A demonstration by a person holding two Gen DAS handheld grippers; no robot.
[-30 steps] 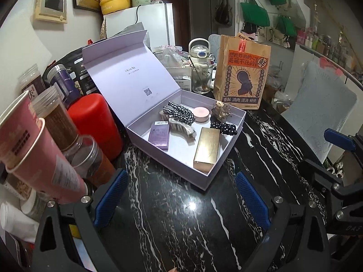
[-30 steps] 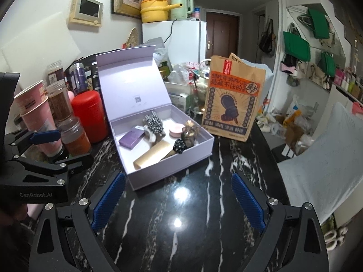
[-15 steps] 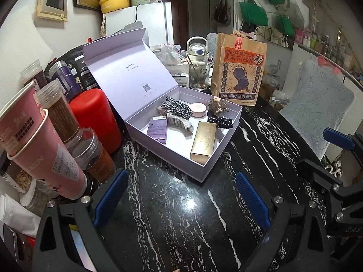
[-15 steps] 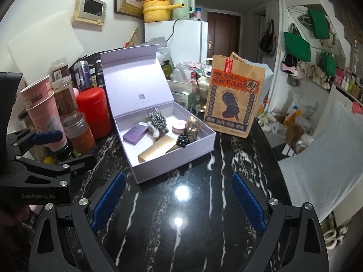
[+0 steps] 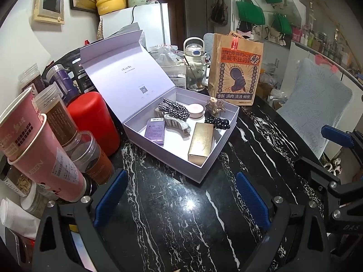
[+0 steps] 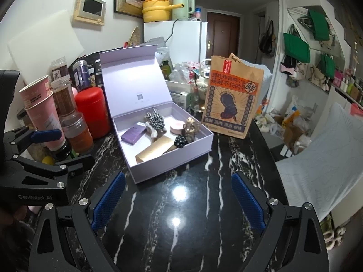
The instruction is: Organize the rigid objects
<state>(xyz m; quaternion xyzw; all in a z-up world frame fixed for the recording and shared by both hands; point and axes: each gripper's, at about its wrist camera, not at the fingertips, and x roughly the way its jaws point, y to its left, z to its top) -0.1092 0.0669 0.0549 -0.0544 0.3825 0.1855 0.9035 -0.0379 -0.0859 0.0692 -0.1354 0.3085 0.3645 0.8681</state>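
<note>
A lilac gift box (image 5: 204, 170) (image 6: 181, 158) stands open on the black marble table, lid tilted up behind it. Inside lie a gold box (image 5: 200, 141) (image 6: 156, 150), a purple box (image 5: 155, 128) (image 6: 133, 132), a beige hair claw (image 5: 175, 123), checked scrunchies (image 5: 175, 110) (image 6: 155, 119), a pink round tin (image 5: 195, 110) (image 6: 177, 127), a gold clip (image 5: 214, 106) (image 6: 191, 127) and a dotted black tie (image 5: 216, 122) (image 6: 180, 141). My left gripper (image 5: 179, 201) is open and empty, in front of the box. My right gripper (image 6: 178, 204) is open and empty, also short of the box.
A red canister (image 5: 93, 122) (image 6: 91, 111), pink paper cups (image 5: 34, 149) (image 6: 39, 113) and jars (image 5: 90, 158) crowd the table's left. A brown paper bag (image 5: 234, 72) (image 6: 231, 97) stands behind the box on the right. A glass cup (image 5: 196, 77) stands behind.
Both grippers have pulled back a little from the box and risen, so the box looks smaller and farther. Nothing on the table has moved.
</note>
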